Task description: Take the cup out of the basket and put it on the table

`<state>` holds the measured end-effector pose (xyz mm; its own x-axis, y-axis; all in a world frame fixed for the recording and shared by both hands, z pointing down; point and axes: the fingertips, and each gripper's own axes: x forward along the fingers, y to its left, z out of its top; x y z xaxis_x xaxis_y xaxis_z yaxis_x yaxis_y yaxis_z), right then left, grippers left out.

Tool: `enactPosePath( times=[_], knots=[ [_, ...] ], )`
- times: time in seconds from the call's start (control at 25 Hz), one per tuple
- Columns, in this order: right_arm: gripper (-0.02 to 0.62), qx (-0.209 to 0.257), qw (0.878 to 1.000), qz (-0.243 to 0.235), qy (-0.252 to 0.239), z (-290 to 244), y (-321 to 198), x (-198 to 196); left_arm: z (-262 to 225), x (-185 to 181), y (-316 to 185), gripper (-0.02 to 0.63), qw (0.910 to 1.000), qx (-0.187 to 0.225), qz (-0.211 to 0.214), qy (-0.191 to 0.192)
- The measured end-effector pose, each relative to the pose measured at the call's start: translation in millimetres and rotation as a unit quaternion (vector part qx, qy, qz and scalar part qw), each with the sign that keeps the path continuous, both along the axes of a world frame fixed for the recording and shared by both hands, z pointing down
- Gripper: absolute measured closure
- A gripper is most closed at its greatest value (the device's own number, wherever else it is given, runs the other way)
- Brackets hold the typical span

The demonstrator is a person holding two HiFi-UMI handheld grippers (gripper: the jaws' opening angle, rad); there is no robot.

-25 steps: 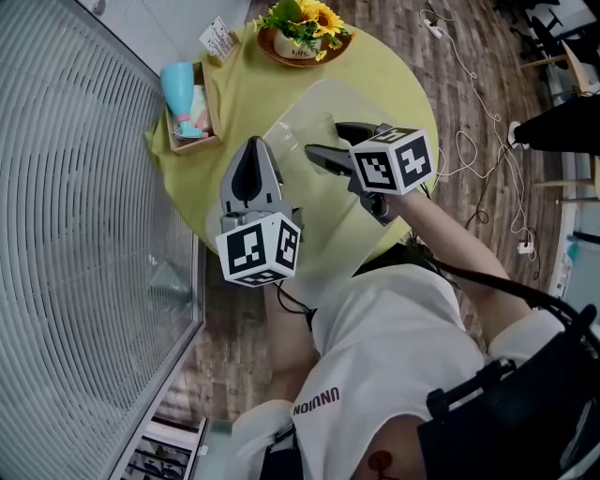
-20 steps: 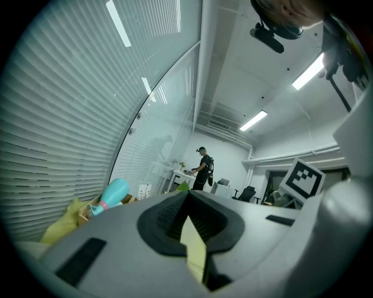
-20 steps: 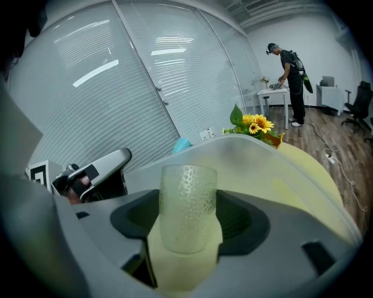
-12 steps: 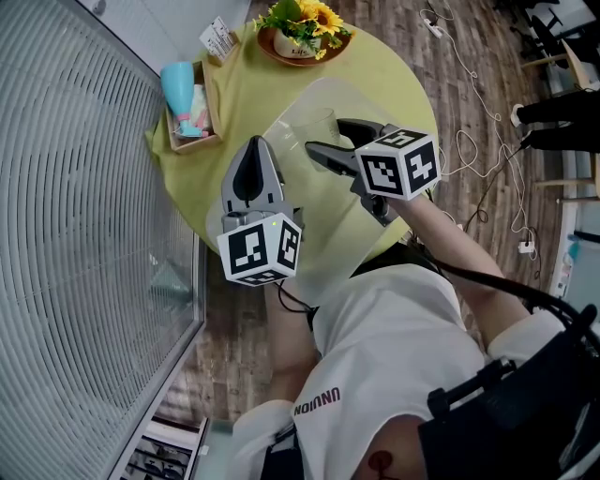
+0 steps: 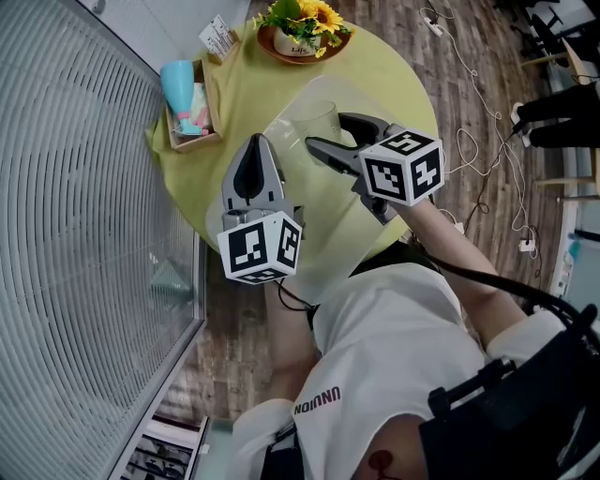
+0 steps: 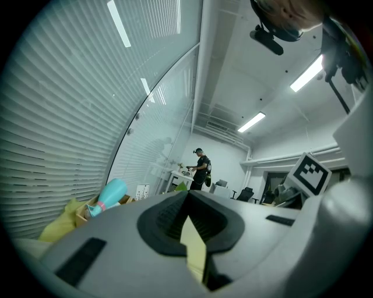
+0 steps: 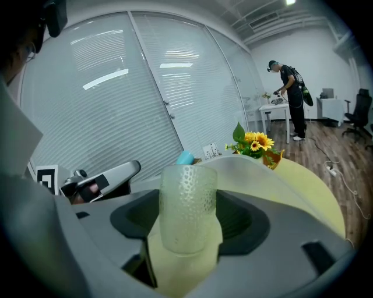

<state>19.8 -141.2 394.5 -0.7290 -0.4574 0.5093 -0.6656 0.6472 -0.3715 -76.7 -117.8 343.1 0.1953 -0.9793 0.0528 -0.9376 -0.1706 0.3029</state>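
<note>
A clear dimpled cup (image 5: 315, 120) (image 7: 187, 204) stands upright on the round yellow table (image 5: 244, 94). My right gripper (image 5: 328, 131) is open, its jaws spread wide to either side of the cup, and I see no contact with it. My left gripper (image 5: 254, 142) (image 6: 187, 197) hovers over the table's near left part, shut, with nothing in it. A wooden basket (image 5: 208, 103) sits at the table's far left edge, with a light-blue bottle-shaped thing (image 5: 178, 86) (image 6: 108, 195) lying in it.
A bowl of sunflowers (image 5: 302, 28) (image 7: 256, 145) stands at the table's far edge, a small card (image 5: 217, 39) beside it. A glass wall with blinds (image 5: 84, 234) runs along the left. Cables (image 5: 478, 141) lie on the wooden floor to the right.
My right gripper has drawn back a little toward the person, while the clear cup stays put on the table. The left gripper has not moved.
</note>
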Motion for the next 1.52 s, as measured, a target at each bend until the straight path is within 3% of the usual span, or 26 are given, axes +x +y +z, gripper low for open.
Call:
enactPosePath(
  times=[1.04,1.52],
  knots=[
    [0.279,0.11,0.993,0.027,-0.025,-34,-6,6,-1,1,0,0.592,1.0,0.008,0.001,0.001],
    [0.279,0.124,0.991,0.031,-0.029,-37,-5,7,0,3,0,0.592,1.0,0.007,0.004,0.0]
  ],
)
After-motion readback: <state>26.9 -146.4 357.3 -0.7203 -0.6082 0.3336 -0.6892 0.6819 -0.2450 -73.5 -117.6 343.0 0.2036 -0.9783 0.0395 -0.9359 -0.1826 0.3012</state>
